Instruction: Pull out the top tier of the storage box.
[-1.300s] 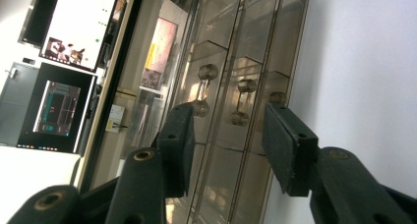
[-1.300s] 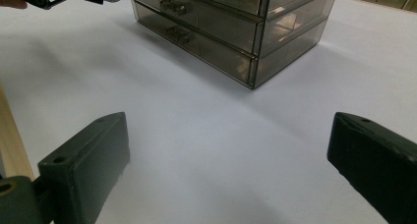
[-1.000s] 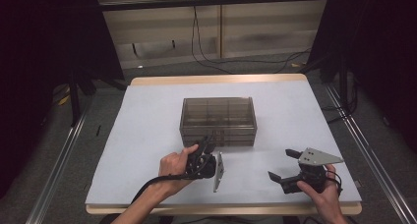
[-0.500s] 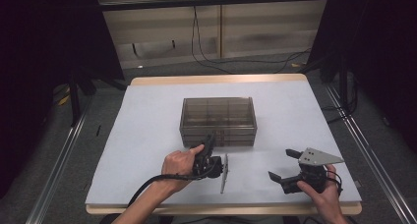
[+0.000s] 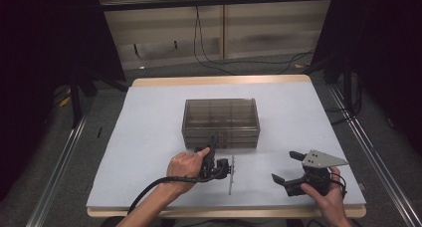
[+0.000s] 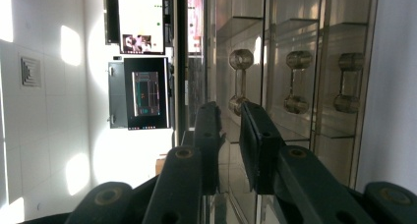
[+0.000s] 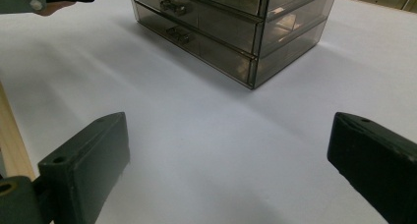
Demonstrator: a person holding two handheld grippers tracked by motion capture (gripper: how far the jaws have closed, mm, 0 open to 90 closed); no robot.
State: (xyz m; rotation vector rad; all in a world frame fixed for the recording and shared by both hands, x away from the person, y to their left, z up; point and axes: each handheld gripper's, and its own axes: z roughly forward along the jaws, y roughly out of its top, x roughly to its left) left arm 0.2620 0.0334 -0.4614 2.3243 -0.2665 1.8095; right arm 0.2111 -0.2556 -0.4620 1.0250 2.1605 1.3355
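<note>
Left gripper (image 5: 215,155): jaws nearly together, just before drawer box (image 5: 221,121). Right gripper (image 5: 288,167): jaws wide apart, empty, box beyond.

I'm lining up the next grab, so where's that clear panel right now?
In the high view, the clear panel stands on edge near the table's front, clamped in the left gripper, before the drawer box.

The drawer box (image 5: 221,122) looks like glossy smoky clear plastic. The table cover (image 5: 149,132) is matt white; the table edge (image 5: 219,80) is pale wood.
</note>
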